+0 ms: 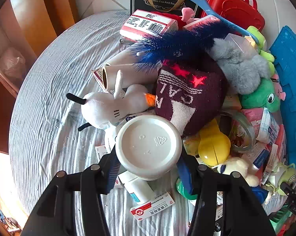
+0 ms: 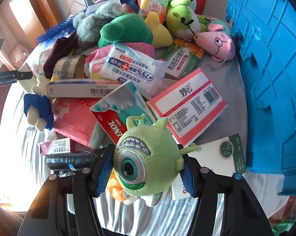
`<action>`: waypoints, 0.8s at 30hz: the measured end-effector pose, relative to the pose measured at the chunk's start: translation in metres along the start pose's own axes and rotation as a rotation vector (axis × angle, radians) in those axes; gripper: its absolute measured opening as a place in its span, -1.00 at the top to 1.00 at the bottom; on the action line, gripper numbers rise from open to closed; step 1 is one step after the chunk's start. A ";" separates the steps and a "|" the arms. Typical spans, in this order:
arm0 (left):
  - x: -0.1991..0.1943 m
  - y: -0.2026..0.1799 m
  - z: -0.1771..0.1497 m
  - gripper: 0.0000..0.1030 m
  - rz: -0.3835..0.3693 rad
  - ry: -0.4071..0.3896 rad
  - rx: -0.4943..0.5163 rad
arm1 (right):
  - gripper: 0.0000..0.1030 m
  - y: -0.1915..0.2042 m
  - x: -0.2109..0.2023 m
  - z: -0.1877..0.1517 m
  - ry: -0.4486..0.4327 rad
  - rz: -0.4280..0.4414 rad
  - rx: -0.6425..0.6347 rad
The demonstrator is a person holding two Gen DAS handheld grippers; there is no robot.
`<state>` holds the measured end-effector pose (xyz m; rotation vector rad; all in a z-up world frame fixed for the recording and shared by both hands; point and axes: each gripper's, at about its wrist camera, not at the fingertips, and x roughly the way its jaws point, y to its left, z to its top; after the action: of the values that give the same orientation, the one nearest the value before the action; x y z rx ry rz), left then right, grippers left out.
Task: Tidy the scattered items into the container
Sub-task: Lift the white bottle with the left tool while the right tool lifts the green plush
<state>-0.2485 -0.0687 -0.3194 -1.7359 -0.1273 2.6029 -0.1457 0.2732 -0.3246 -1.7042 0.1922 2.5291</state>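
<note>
Both hands loaded; my left gripper [image 1: 148,169] is clamped on a round white plastic jar [image 1: 148,146], its embossed base facing the lens, blue pads pressing its sides; my right gripper [image 2: 148,169] grasps a green one-eyed plush monster [image 2: 146,163], squeezed at the cheeks, horns and one arm poking free.

Container: big blue ribbed plastic crate [image 2: 269,74], standing at the right of the pile on the striped grey cloth [image 1: 55,90]; in the left view it shows as a blue edge at far right.

Judgement on the carry: lift both clear of the heap before swinging right; the jar sits just above a maroon sock with pink stars [image 1: 189,96] and a white plush dog [image 1: 112,104], so a low sweep would likely drag them; keep the jar level, as smooth plastic may slip in a side grip.

Plush is soft and forgiving; release it only once over the crate's opening, which I cannot see from here; take the right hand first, being nearer, to avoid crossing.
</note>
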 end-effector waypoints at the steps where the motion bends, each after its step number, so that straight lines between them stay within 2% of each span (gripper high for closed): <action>1: -0.002 -0.001 0.001 -0.01 0.001 -0.002 0.002 | -0.18 0.001 -0.003 0.001 -0.006 0.000 0.000; 9: -0.025 -0.009 0.006 0.00 0.017 -0.039 0.023 | -0.18 0.008 -0.038 0.017 -0.077 0.009 -0.003; 24: -0.087 -0.030 0.014 0.00 0.032 -0.161 0.120 | -0.18 0.019 -0.116 0.044 -0.225 0.030 0.007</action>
<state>-0.2289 -0.0448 -0.2314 -1.5025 0.0545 2.7086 -0.1455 0.2611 -0.1997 -1.4094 0.2119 2.7112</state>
